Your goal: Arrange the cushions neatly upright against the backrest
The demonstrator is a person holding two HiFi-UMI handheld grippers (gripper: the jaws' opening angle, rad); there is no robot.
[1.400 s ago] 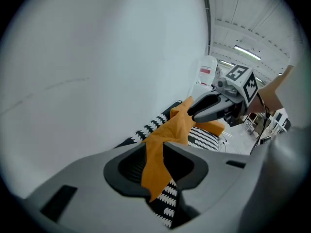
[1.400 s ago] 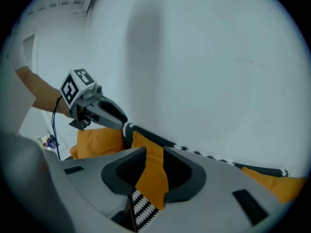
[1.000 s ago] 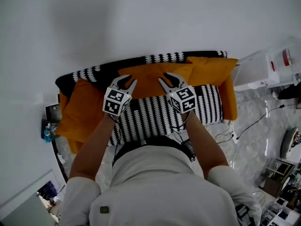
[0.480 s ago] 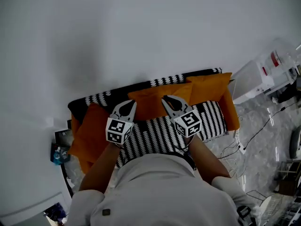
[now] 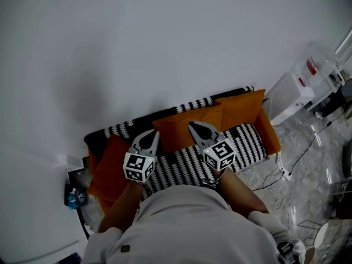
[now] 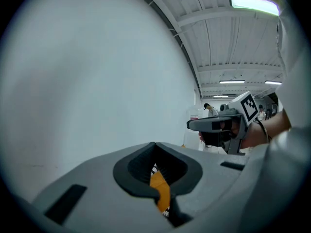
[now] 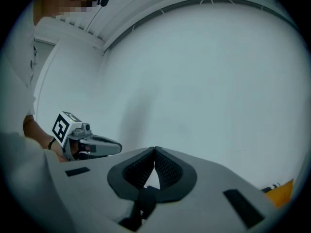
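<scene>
Since the left gripper [image 5: 148, 137] and right gripper [image 5: 196, 128] hang raised, jaws just closed on nothing, reopen both before descending. Middle cushion [image 5: 181, 126] and right cushion [image 5: 242, 104] lean on the backrest [image 5: 181, 106]; left cushion [image 5: 109, 166], lower left, looks slumped: pinch its top edge, stand it.

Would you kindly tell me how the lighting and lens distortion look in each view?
Head view: dim and dull, the sofa bowed by the wide lens, a soft shadow on the wall. Left gripper view: fisheye with black corners, a ceiling light glaring at top right. Right gripper view: same fisheye vignette, wall softly lit, no glare.
</scene>
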